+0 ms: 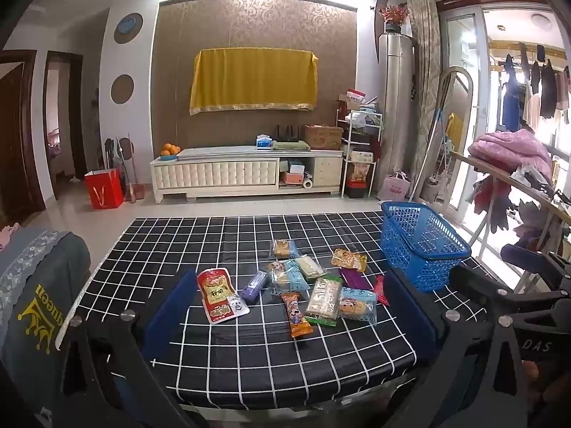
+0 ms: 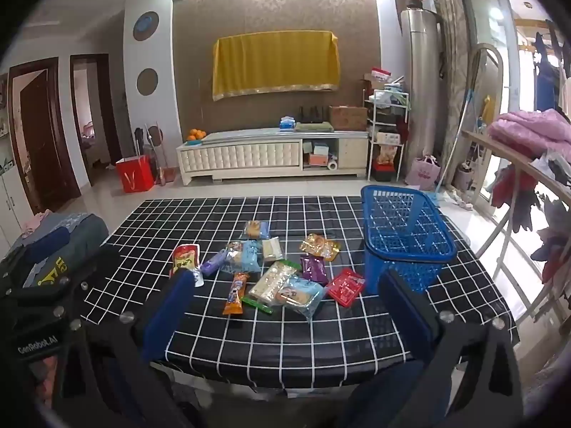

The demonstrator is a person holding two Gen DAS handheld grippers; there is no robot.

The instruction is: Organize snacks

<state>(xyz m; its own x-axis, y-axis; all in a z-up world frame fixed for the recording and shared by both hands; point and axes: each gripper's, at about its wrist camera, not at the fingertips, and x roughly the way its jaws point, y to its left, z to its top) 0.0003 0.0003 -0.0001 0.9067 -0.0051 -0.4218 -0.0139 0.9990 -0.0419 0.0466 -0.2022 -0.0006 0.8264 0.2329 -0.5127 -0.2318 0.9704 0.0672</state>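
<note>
Several snack packets lie in a loose pile mid-table: a red pouch (image 1: 217, 294) (image 2: 185, 258), a purple bar (image 1: 254, 287), an orange stick pack (image 1: 297, 315) (image 2: 235, 294), a green-edged white pack (image 1: 323, 301) (image 2: 273, 281), blue cake packs (image 1: 357, 305) (image 2: 299, 294), a small red packet (image 2: 345, 287). An empty blue plastic basket (image 1: 421, 246) (image 2: 403, 239) stands to their right. My left gripper (image 1: 291, 314) is open and empty, held above the near table edge. My right gripper (image 2: 285, 306) is also open and empty, just short of the pile.
The table wears a black cloth with a white grid (image 1: 249, 356) (image 2: 285, 339). A cloth-covered chair back (image 1: 39, 285) stands at the left. A drying rack with clothes (image 2: 528, 164) stands at the right. A white TV cabinet (image 1: 246, 173) lines the far wall.
</note>
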